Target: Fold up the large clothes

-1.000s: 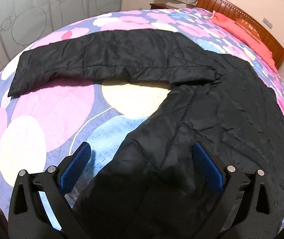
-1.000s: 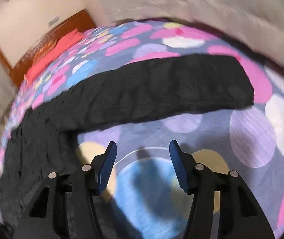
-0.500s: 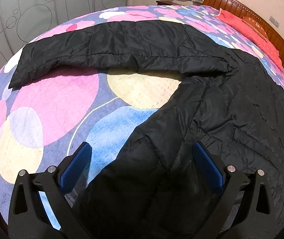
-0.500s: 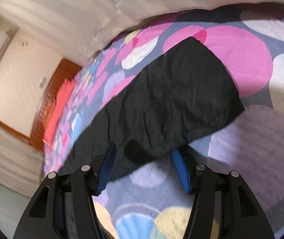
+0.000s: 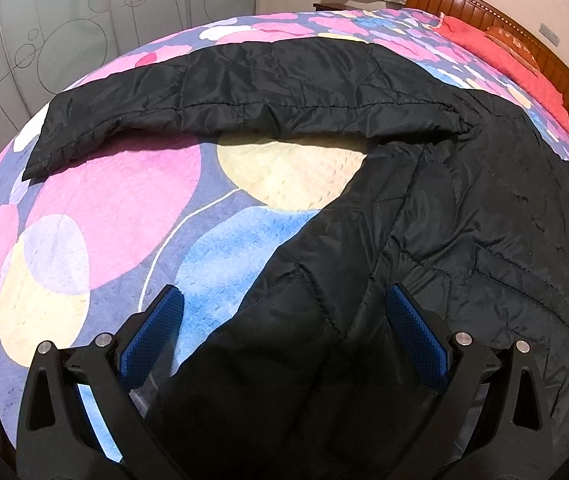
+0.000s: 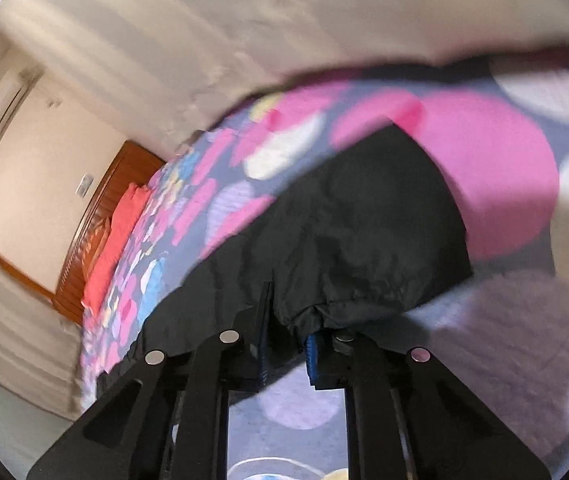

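Observation:
A black quilted jacket (image 5: 424,248) lies spread on the bed, one sleeve (image 5: 244,92) stretched out to the left. My left gripper (image 5: 284,320) is open and hovers over the jacket's lower edge; its fingers (image 5: 156,328) touch nothing. In the right wrist view, my right gripper (image 6: 288,340) is shut on the edge of a black sleeve (image 6: 364,232) near its cuff, the fabric bunched between the pads. The view is blurred.
The bed has a quilt with pink, blue and yellow circles (image 5: 116,208). A red pillow (image 5: 504,44) lies against the wooden headboard (image 5: 496,16). Wardrobe panels (image 5: 44,40) stand beyond the bed's left side. Curtains (image 6: 244,20) hang behind the bed.
My right gripper moved onto the sleeve end and closed on its edge. My left gripper stayed open and shifted slightly forward over the jacket.

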`<act>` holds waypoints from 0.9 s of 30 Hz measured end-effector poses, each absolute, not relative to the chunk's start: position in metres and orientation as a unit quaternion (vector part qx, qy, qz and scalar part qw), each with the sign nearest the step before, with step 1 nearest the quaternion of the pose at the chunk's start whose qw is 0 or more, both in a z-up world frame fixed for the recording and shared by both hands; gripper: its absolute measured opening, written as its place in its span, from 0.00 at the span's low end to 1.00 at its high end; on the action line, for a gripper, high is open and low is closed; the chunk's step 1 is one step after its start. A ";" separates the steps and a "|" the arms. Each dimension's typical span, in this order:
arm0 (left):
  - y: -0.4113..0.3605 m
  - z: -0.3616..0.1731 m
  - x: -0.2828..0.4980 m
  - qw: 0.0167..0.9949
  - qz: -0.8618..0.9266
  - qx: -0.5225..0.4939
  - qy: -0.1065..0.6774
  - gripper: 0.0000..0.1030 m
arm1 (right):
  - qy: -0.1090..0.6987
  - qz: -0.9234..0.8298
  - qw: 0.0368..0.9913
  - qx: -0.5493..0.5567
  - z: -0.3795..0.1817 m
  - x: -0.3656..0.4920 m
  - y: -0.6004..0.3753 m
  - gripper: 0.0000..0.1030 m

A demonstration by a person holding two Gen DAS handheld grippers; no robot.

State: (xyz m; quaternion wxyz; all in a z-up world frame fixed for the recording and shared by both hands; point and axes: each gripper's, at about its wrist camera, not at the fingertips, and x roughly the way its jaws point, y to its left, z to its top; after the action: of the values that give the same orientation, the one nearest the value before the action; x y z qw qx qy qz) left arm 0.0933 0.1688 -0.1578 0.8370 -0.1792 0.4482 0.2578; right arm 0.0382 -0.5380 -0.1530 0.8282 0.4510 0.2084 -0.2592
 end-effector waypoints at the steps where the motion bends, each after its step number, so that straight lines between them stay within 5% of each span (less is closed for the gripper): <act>1: 0.169 -0.158 0.094 0.837 0.258 -0.179 0.448 0.98 | 0.205 -0.257 0.839 0.433 -0.143 0.042 -0.532 0.14; 11: 0.167 -0.161 0.093 0.840 0.257 -0.178 0.443 0.98 | 0.217 -0.147 0.924 0.278 -0.068 0.114 -0.421 0.13; 27: 0.165 -0.163 0.091 0.843 0.257 -0.175 0.438 0.98 | 0.306 0.025 0.939 0.157 -0.078 0.227 -0.228 0.13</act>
State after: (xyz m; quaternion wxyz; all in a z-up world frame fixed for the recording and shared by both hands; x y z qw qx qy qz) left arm 0.0914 0.1648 -0.1635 0.8432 -0.1754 0.4385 0.2569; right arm 0.2269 -0.2278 -0.0776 0.9386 0.1574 0.3060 0.0250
